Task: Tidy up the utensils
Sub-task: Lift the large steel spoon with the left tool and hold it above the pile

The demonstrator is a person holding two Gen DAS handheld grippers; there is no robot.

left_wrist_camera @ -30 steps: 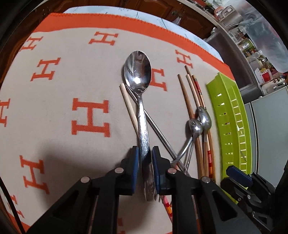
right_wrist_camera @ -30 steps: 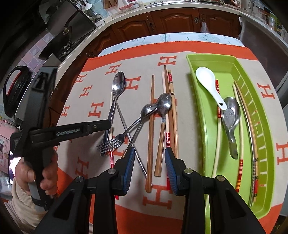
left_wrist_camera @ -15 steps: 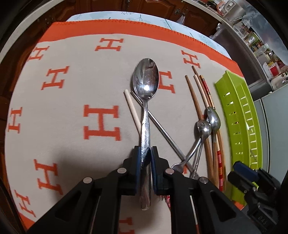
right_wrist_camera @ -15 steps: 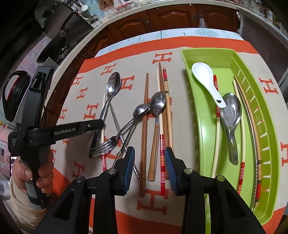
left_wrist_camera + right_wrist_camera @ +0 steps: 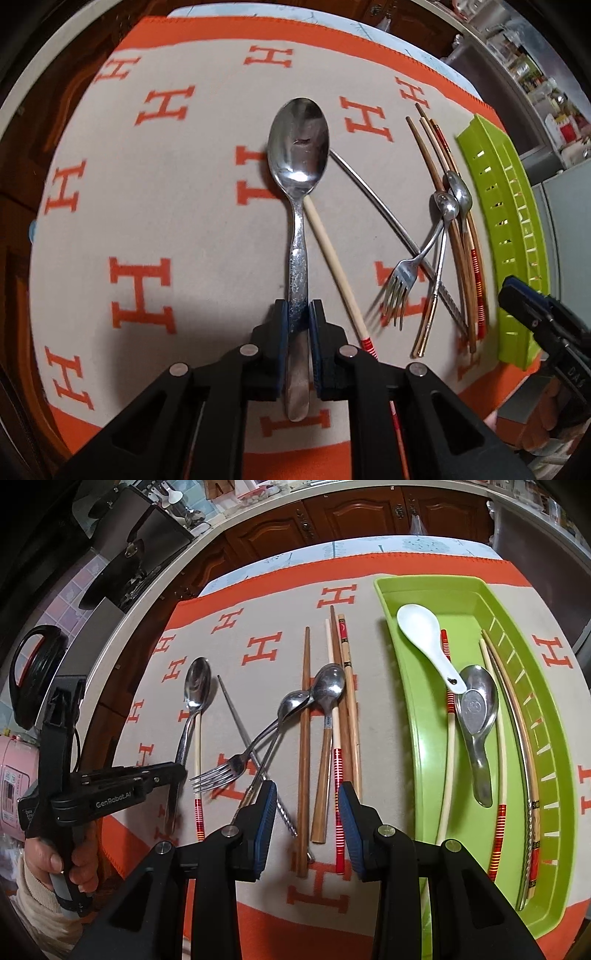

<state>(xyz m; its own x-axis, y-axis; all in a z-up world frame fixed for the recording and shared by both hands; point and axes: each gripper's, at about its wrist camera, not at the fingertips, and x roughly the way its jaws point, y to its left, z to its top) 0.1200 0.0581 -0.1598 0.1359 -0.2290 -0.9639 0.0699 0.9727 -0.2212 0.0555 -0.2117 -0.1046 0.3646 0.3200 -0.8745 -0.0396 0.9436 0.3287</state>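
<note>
My left gripper (image 5: 298, 325) pinches the large steel spoon's (image 5: 298, 155) handle, bowl toward 12 o'clock. Only the right view shows my right gripper (image 5: 307, 812) spread, and 2 spoons inside the lime-green plastic tray (image 5: 417, 709) at 2 o'clock.

Big steel spoon (image 5: 297, 206) clamped by its handle between the left fingers (image 5: 281, 343), bowl pointing away. Fork (image 5: 221, 771), small spoons, chopsticks (image 5: 304, 738) lie ahead of right fingers (image 5: 266, 812); green tray (image 5: 413, 709) to their right.

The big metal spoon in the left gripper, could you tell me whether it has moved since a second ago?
Yes. The big metal spoon now covers the pale chopstick's far tip and lies left of it, having lifted off the cloth.
</note>
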